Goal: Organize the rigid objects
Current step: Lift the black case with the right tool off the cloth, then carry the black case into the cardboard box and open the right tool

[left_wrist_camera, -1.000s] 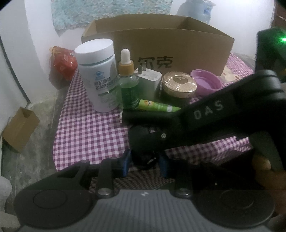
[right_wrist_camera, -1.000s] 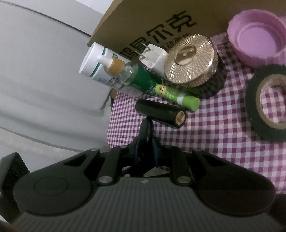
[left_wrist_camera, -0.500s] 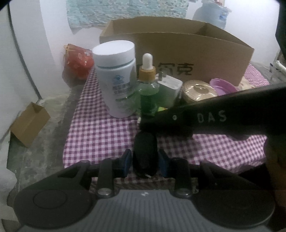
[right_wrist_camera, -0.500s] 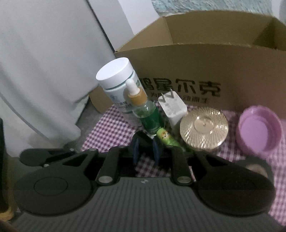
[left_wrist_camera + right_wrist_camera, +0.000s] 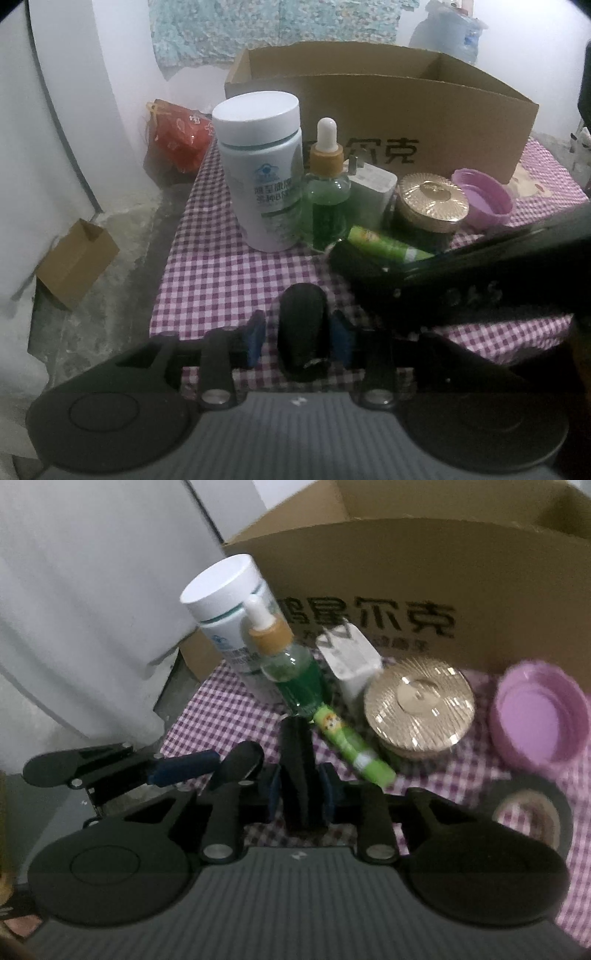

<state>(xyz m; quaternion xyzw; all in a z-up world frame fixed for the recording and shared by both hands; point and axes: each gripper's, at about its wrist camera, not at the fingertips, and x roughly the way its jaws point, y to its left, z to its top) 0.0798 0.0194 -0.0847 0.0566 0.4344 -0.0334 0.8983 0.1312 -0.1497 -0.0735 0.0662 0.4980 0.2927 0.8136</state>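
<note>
Broadly, table: the checked cloth carries everything, with the loose things bunched toward its far left so they sit within reach of the carton.
Cardboard box: stands open along the far edge, probably the place the items are bound for.
White jar: upright near the left edge, tallest of the row.
Gold-lidded tin: flat on the cloth before the box wall, with the pink lid just beside it, hollow side up.
Tape roll: lies flat, nearer the front edge.
Charger: tucked behind the dropper bottle, prongs up.
Right gripper: its jaws pinch the black cylinder lengthwise, low over the cloth beside the green tube (a grip along the axis should stop it rolling).
Left gripper: over the near edge, its pads close on a black oval piece carried clear of the cloth.
Change: a second ago the right gripper crossed the left camera's view higher and hid part of the row. It now sits lower, so tin and tube show. Half a second ago the right camera faced the box squarely, whereas now it is tilted and the left gripper shows at its left.
</note>
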